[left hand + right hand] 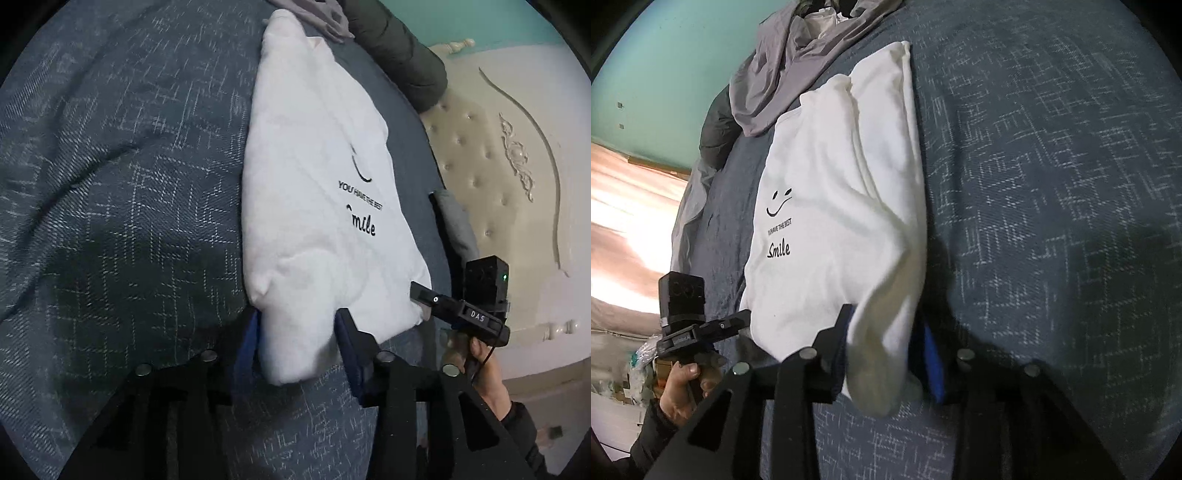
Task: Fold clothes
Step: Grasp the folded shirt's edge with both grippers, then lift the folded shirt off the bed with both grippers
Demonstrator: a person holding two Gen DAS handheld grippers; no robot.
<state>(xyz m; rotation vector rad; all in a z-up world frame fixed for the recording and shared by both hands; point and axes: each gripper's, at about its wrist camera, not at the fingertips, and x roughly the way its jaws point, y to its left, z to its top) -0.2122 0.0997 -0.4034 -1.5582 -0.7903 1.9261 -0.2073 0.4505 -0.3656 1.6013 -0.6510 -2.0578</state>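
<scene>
White folded cotton T-shirt [314, 192] with black "Smile" print, lying on dark blue woven bedspread [122, 192], left gripper [299, 343] and right gripper [882, 354] each clamping its near hem, grey garment [798, 70] heaped beyond the T-shirt

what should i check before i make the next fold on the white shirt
1. Left tool has cloth between its fingers: ok, the white shirt's near edge sits bunched there.
2. Right tool has cloth: ok, a corner sits between its fingers.
3. Both grips firm: cannot tell, the jaws look only partly closed.
4. Shirt already narrowed: ok, the sides are folded in, print facing up.
5. Landing area: ok, bare blue bedspread beside the shirt.
6. Far end free: not ok, the grey garment lies at the shirt's top edge.
</scene>
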